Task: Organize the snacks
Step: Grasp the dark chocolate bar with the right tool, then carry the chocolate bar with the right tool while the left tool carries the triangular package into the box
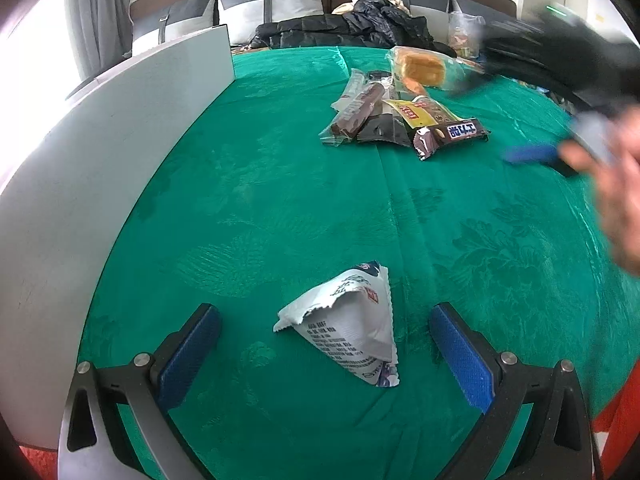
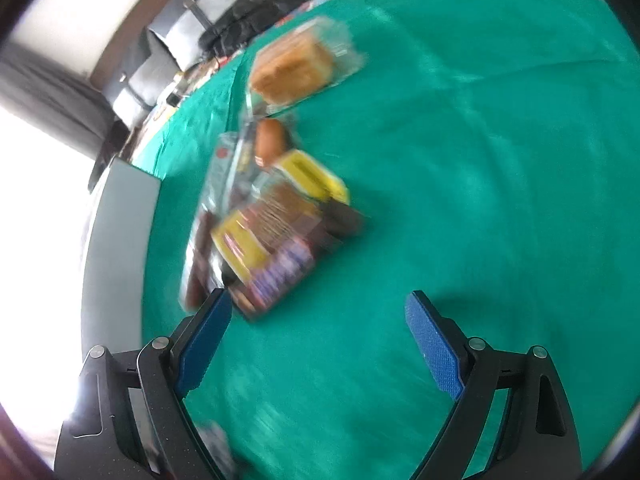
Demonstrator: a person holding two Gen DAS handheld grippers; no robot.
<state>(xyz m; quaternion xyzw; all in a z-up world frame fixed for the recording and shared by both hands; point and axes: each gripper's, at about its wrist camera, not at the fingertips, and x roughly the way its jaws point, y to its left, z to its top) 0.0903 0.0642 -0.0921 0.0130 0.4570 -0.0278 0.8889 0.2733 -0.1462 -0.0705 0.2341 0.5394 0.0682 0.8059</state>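
Green patterned cloth (image 1: 280,200) spread flat, likely to give the wrappers a plain sorting surface, with a white triangular packet (image 1: 344,320) set alone at the near edge and the mixed snack pile (image 1: 400,116) left heaped toward 12 o'clock beside the wrapped bread (image 1: 420,68). Left gripper (image 1: 324,344) spread wide and empty, straddling that packet, which lies right between the fingers, a touch toward 1 o'clock. Right gripper (image 2: 318,340) also parted and empty, blurred mid-sweep, with the pile just off its left pad at 11 o'clock.

Green cloth (image 1: 280,200) w/ woven sheen; glossy plastic wrappers (image 1: 400,116); matt white board (image 1: 100,152).
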